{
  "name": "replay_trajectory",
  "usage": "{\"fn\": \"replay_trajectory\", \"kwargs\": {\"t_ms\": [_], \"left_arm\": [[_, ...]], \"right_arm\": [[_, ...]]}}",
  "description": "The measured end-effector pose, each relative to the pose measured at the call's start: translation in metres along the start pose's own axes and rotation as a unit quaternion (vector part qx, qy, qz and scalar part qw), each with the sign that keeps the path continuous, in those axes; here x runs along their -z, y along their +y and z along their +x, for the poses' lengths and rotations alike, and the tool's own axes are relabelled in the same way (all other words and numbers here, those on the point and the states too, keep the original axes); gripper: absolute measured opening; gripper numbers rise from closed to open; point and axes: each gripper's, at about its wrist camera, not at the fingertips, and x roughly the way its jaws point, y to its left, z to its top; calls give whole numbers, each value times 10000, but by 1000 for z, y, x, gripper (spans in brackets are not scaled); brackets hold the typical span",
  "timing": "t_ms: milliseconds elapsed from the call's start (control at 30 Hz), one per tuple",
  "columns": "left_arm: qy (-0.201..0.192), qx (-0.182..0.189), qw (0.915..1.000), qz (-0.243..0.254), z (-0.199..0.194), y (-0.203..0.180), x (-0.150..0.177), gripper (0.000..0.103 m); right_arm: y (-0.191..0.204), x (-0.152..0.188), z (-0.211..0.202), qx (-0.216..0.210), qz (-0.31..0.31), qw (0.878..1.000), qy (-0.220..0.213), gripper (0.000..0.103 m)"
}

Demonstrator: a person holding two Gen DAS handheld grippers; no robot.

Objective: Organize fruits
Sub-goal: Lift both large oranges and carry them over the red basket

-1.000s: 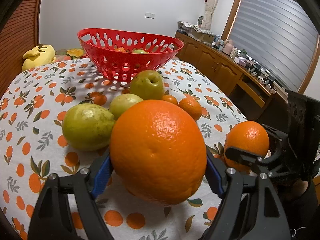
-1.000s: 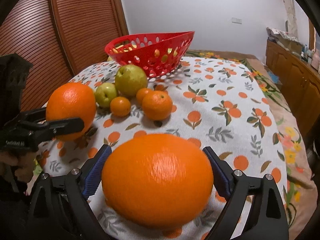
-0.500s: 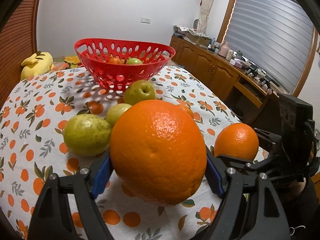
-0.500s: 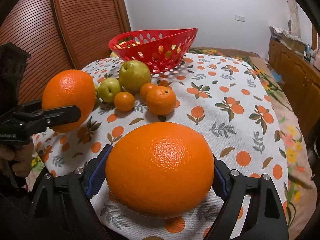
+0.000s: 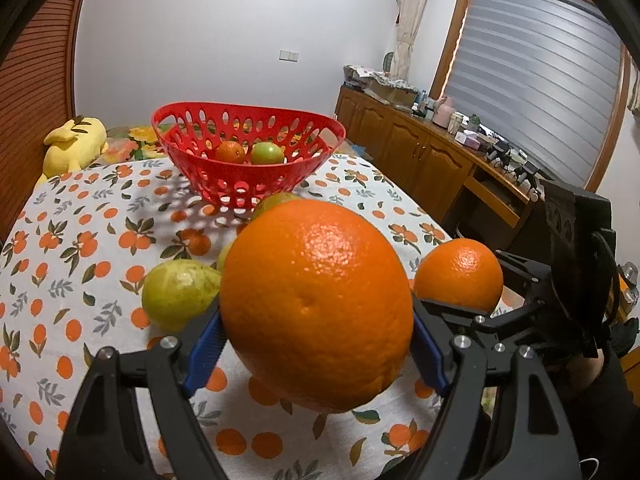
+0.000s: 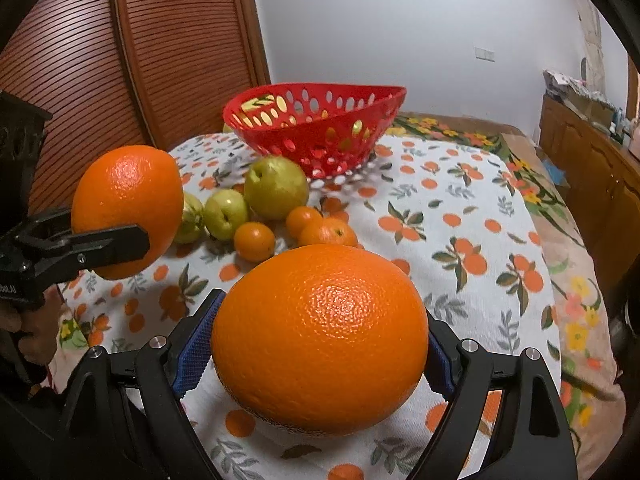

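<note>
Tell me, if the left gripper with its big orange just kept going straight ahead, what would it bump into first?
Probably the yellow-green fruit just behind the orange, then the red basket; depth is unclear.

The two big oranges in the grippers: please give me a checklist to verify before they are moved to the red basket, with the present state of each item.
1. Left gripper shut on its large round orange: ok, blue pads press both sides.
2. Right gripper shut on the second large orange: ok.
3. Both oranges lifted off the orange-print tablecloth: ok.
4. Room in the red perforated plastic basket: ok; a small orange and a green fruit lie inside.
5. Path to basket: not ok if low; loose green pears and small tangerines lie in front.
6. Basket steady on table: cannot tell.
</note>
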Motion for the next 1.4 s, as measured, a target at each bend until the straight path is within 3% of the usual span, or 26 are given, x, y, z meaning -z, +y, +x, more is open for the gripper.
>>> {"fn": "replay_trajectory", "kwargs": {"t_ms": [467, 833, 1400], "left_arm": [[-311, 12, 9995, -52, -21, 7, -24, 80], [-554, -134, 9984, -1, -27, 26, -60, 80], [-532, -247, 9983, 1, 6, 57, -107, 80]], "right_arm": [[5, -39, -9, -98, -167, 9993, -316, 88], [1, -88, -4, -190, -310, 9976, -582, 88], [-1, -158, 60, -353, -694, 9964, -339, 88]]}}
